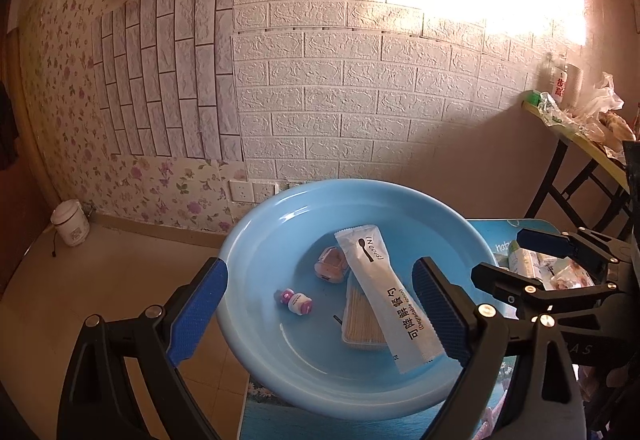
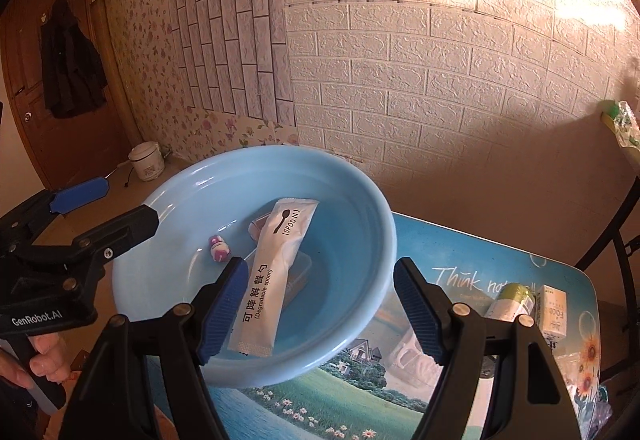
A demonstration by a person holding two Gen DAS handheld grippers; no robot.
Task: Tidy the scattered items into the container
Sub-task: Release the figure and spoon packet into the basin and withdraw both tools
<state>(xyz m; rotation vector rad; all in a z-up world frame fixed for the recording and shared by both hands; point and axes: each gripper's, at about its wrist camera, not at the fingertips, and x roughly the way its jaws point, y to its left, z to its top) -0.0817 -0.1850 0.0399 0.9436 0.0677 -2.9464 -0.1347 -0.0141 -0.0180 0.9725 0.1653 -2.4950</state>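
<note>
The blue basin [image 2: 372,240] fills the middle of both views, on the picture-printed table [image 2: 500,264]. Inside it a white spoon packet [image 2: 276,280] lies slanted over a clear toothpick box [image 1: 362,324], beside a small pink-and-white candy [image 1: 294,302]. The right gripper [image 2: 320,308] hangs spread over the near rim, grasping nothing. The left gripper [image 1: 320,316] also gapes empty. A small carton [image 2: 554,312] and a green bottle [image 2: 514,300] lie at lower right.

White spoon packet [image 2: 272,280] in the blue basin [image 2: 360,200] read "(SPOON)", w/ Chinese chars and "(Degradable spoon)" lower down. Left gripper [image 2: 100,200] body read "GenRobot.AI". Tabletop print [image 2: 500,272] read "Think no…", rest hidden. Small carton [image 2: 554,312] had lettering, too small to read.
</note>
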